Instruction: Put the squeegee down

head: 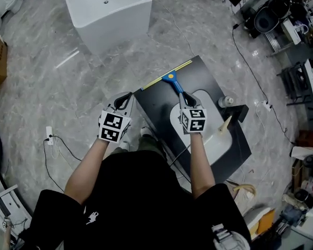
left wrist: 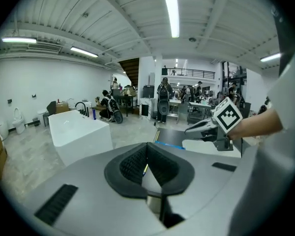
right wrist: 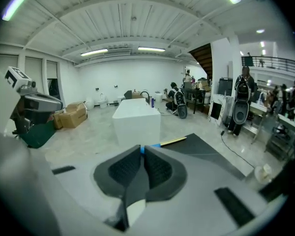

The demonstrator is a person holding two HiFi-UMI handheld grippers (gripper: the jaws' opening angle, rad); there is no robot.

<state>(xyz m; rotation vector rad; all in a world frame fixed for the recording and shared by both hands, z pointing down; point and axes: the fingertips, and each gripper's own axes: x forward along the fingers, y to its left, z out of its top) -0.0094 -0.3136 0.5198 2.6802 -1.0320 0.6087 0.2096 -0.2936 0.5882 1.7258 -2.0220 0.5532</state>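
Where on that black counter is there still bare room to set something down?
The black counter is bare on its left part, between the squeegee along the far edge and the white basin. Its right edge is crowded by a tan tap, a pale container and a black block. The right tool hangs over the basin's far end.

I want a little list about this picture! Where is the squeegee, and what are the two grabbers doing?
squeegee: blue handle, yellow blade, lying flat near the far edge of the black counter
right gripper: jaws together, nothing between them, above the white basin, pointing toward the squeegee handle
left gripper: jaws together, empty, beside the counter's left edge
nearby: white bathtub beyond the counter
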